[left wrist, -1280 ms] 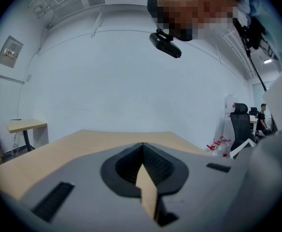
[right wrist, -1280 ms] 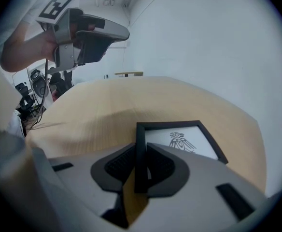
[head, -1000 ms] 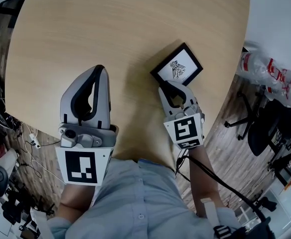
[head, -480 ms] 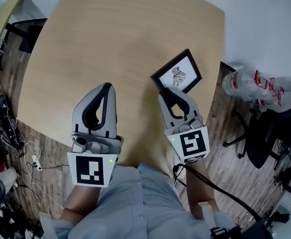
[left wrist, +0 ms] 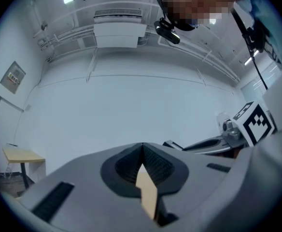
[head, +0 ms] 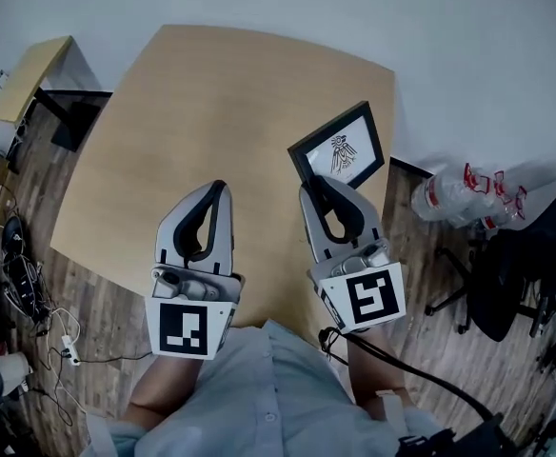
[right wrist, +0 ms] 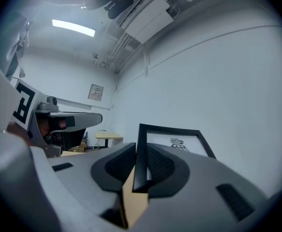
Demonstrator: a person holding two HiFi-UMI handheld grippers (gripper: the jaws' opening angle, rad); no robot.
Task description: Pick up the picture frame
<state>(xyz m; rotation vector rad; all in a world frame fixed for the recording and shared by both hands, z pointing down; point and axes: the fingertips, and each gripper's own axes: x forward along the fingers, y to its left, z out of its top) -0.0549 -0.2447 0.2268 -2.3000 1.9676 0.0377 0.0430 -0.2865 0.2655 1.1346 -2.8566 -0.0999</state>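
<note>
The black picture frame (head: 340, 153) with a white mat and a small dark drawing is held up over the right part of the wooden table (head: 211, 112). My right gripper (head: 317, 185) is shut on the frame's near corner. In the right gripper view the frame (right wrist: 175, 141) stands up against a white wall, its left edge pinched between the pads (right wrist: 119, 166). My left gripper (head: 217, 190) is beside it on the left, shut and holding nothing. In the left gripper view its jaws (left wrist: 142, 154) meet with nothing between them, and the right gripper (left wrist: 245, 127) shows at the right.
A clear plastic bag with red print (head: 468, 196) lies right of the table, with a dark office chair (head: 516, 274) beyond it. A small side table (head: 30, 76) stands at the far left, with cables (head: 11, 274) on the wood floor. A ceiling air unit (left wrist: 119, 30) is overhead.
Both grippers have risen away from the table, and the right one carries the frame up with it. The head view has pulled back, so the whole table shows.
</note>
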